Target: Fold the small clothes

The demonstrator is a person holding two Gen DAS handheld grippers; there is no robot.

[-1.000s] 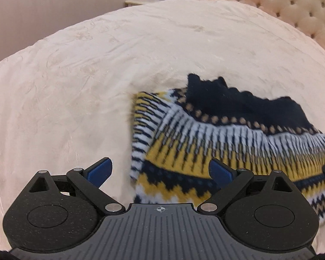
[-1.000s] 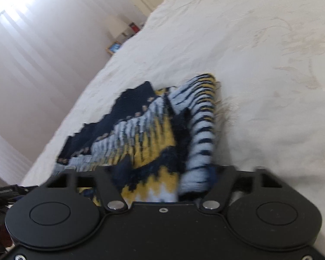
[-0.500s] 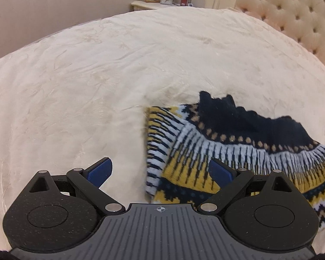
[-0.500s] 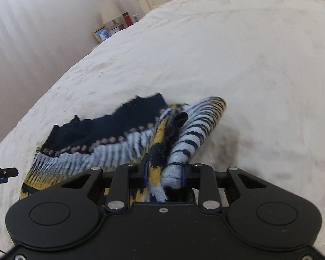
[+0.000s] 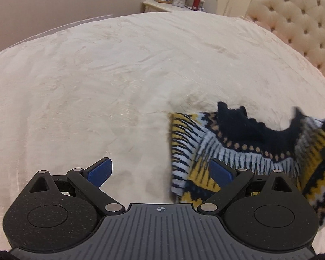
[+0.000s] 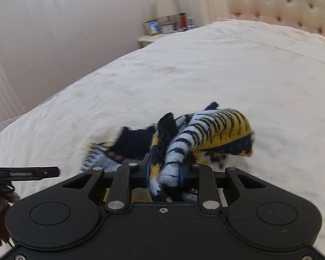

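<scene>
Along the bottom of the left wrist view, the left gripper [image 5: 160,171] sits with its blue pads [image 5: 99,171] spread wide apart, grasping nothing. The right-hand pad overlaps the near edge of the sweater [image 5: 238,149], which lies on the bedspread [image 5: 108,86] at the lower right of the frame; contact cannot be confirmed. The far right part of the sweater is blurred and raised.

At the bottom centre of the right wrist view, the right gripper [image 6: 164,173] is clenched on a bunched fold of the sweater [image 6: 205,134]. The gathered cloth rises above the fingers and blocks the view of the bed directly beyond. A black bar [image 6: 26,172] enters from the left edge.

Farther back, at the upper centre, a nightstand [image 6: 147,40] carries a picture frame [image 6: 152,27], a lamp [image 6: 166,7] and a red bottle [image 6: 182,19]. A tufted headboard [image 6: 292,2] fills the upper right.
</scene>
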